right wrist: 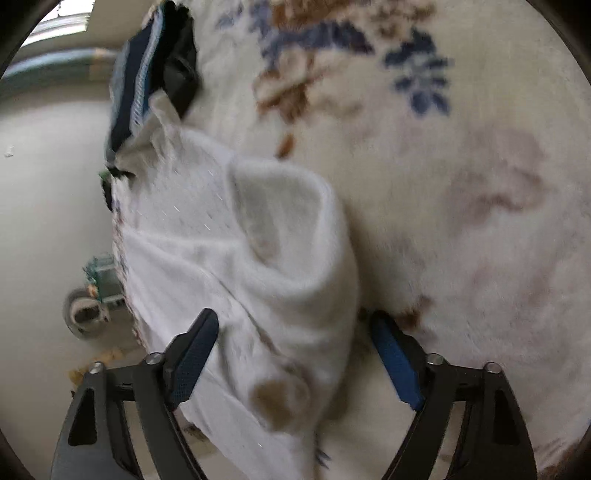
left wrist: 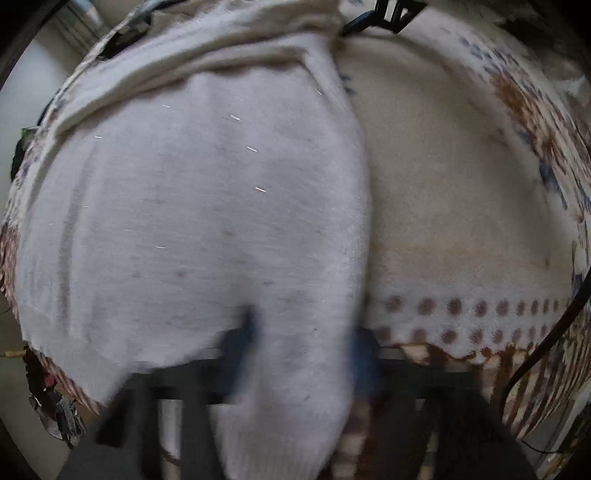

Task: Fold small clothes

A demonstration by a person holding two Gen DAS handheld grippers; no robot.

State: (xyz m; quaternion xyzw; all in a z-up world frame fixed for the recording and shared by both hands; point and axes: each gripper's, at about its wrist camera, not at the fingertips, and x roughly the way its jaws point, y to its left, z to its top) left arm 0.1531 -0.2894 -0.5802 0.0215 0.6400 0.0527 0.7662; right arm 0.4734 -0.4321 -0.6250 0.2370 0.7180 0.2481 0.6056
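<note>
A white fuzzy knit garment (left wrist: 192, 206) lies on a cream floral blanket (left wrist: 461, 166) and fills the left of the left wrist view. My left gripper (left wrist: 299, 354) is blurred; its jaws stand on either side of a fold of the garment that hangs between them. In the right wrist view the same garment (right wrist: 236, 251) lies bunched, with a rolled opening. My right gripper (right wrist: 295, 332) is open, its blue pads (right wrist: 391, 354) on either side of the garment's near end, not closed on it.
A dark blue striped garment (right wrist: 147, 74) lies at the blanket's far edge in the right wrist view. The floor (right wrist: 44, 221) with a tape roll (right wrist: 83, 310) shows at left. The other gripper's black tip (left wrist: 388, 14) shows at the top of the left wrist view.
</note>
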